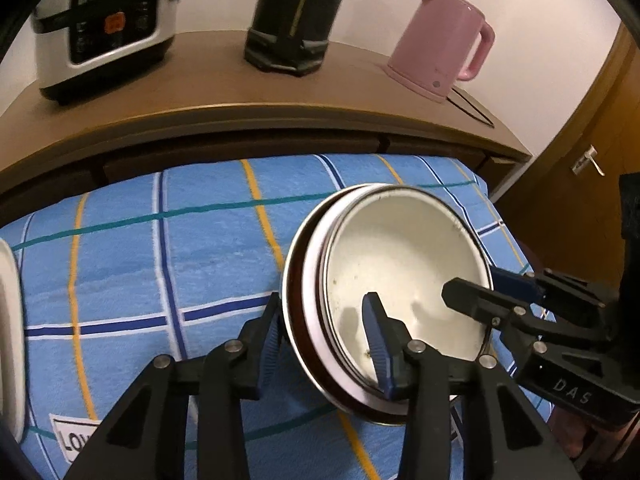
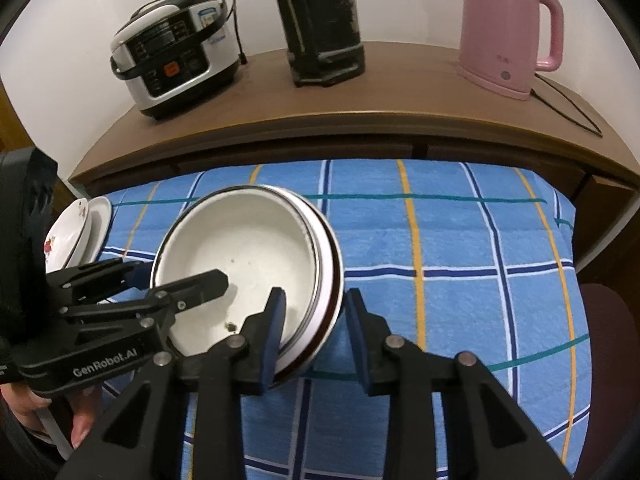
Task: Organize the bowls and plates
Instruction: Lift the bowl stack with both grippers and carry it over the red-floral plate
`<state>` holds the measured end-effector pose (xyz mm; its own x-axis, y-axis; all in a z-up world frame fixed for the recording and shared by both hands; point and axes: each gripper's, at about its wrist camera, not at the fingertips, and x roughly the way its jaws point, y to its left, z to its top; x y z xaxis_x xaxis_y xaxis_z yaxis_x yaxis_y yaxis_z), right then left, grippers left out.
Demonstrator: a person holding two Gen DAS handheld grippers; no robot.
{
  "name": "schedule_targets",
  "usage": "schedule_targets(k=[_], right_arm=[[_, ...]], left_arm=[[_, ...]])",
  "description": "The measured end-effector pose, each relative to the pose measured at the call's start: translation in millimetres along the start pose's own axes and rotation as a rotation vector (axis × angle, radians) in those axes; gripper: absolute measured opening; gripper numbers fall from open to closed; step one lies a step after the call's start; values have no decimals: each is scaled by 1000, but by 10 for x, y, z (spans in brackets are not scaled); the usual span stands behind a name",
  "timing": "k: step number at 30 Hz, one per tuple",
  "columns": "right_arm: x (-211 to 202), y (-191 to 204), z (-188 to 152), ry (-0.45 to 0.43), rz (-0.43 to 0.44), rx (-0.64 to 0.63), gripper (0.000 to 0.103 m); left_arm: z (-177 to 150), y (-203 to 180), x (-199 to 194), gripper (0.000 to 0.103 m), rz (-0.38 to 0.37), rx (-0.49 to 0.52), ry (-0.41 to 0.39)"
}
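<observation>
The stack of bowls (image 1: 400, 280) is held tilted above the blue checked cloth (image 1: 160, 260), its rim straddled from opposite sides. The left gripper (image 1: 324, 332) is spread about the near-left rim, jaws not closed; the right gripper (image 2: 316, 332) likewise stands open about the near-right rim, equally close. "DAS" and "GenRobot.AI" can be read on the grippers. Beyond the cloth a pink kettle (image 2: 504, 32) stands on the shelf (image 2: 400, 96).
</observation>
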<state>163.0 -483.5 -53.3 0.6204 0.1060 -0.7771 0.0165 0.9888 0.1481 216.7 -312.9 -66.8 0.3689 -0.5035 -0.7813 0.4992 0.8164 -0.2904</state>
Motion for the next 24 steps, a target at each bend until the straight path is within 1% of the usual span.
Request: schedule_targets(k=[3, 6, 10, 12, 16, 21, 24], right_arm=[[4, 78, 20, -5, 11, -16, 26], [36, 148, 31, -1, -5, -39, 25], [48, 148, 54, 4, -4, -28, 23], [27, 171, 69, 7, 12, -27, 23], [11, 282, 116, 12, 16, -50, 23], [86, 456, 179, 16, 33, -80, 21], [128, 578, 217, 20, 52, -98, 21]], left_arm=[[-16, 76, -77, 40, 15, -14, -16], [-43, 123, -124, 40, 26, -24, -27], [-46, 140, -140, 37, 32, -30, -24], [-44, 166, -153, 37, 34, -45, -20], [-75, 252, -221, 37, 34, -80, -14], [-153, 377, -311, 37, 66, -108, -18], [-204, 506, -356, 34, 77, -150, -10]])
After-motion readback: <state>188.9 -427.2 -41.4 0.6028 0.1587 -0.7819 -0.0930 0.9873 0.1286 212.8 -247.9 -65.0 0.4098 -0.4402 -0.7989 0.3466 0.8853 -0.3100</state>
